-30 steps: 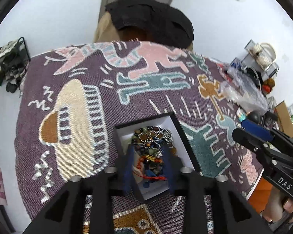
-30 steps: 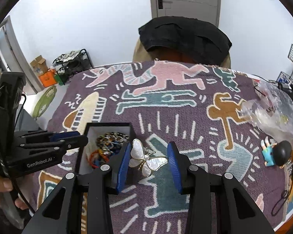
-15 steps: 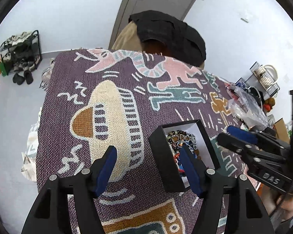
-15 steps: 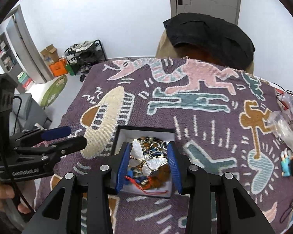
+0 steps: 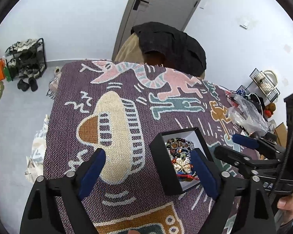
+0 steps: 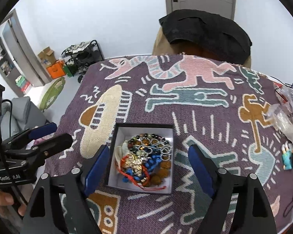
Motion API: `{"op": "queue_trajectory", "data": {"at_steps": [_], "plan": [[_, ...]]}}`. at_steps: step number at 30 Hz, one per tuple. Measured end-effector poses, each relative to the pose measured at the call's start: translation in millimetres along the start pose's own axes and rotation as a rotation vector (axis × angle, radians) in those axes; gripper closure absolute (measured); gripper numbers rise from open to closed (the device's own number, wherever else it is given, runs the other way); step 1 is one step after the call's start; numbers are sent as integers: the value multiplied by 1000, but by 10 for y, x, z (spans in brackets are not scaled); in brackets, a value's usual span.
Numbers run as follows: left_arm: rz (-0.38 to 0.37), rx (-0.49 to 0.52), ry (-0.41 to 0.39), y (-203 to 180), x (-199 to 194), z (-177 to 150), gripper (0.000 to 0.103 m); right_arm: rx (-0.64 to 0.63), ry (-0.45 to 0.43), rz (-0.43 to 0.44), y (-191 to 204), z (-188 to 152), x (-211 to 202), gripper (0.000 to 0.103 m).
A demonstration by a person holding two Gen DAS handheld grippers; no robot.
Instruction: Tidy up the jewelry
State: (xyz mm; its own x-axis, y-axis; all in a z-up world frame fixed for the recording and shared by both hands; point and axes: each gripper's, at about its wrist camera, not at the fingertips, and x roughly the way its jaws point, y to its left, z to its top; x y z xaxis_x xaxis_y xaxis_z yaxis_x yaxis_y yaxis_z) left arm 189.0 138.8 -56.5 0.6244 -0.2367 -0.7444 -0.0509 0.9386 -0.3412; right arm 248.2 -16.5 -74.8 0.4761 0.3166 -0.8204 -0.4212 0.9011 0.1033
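A black box with a white inside [image 6: 119,136] [image 5: 158,156] sits on the patterned purple blanket [image 6: 185,107]. It holds several bead bracelets, a red cord and the butterfly brooch [image 6: 134,163] [image 5: 182,164], which lies on top of the pile. My right gripper [image 6: 149,167] is open and empty, its blue pads on either side of the box, above it. My left gripper [image 5: 148,173] is open and empty, left of the box, with its right pad over the box's near edge.
A clear plastic bag [image 6: 287,117] and a small figurine [image 6: 291,158] lie at the blanket's right edge. A chair with a black garment [image 6: 205,33] stands beyond the far edge. Wire baskets and clutter [image 5: 263,81] sit at the right.
My right gripper opened and let the butterfly brooch drop into the box. My left gripper, shut over the box a second ago, opened and moved left of it.
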Motion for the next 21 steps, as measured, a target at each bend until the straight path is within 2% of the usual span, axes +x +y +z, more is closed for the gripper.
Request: {"op": "queue_trajectory", "data": {"at_steps": [1, 6, 13, 21], "plan": [[3, 1, -3, -17, -6, 2, 11, 4, -9, 1, -25, -9, -37, 11], [28, 5, -40, -122, -105, -26, 8, 29, -66, -12, -201, -82, -230, 0], [55, -4, -146, -296, -412, -117, 7, 75, -110, 28, -495, -273, -465, 0], [77, 71, -220, -671, -656, -317, 7, 90, -182, 13, -784, -539, -839, 0]]}}
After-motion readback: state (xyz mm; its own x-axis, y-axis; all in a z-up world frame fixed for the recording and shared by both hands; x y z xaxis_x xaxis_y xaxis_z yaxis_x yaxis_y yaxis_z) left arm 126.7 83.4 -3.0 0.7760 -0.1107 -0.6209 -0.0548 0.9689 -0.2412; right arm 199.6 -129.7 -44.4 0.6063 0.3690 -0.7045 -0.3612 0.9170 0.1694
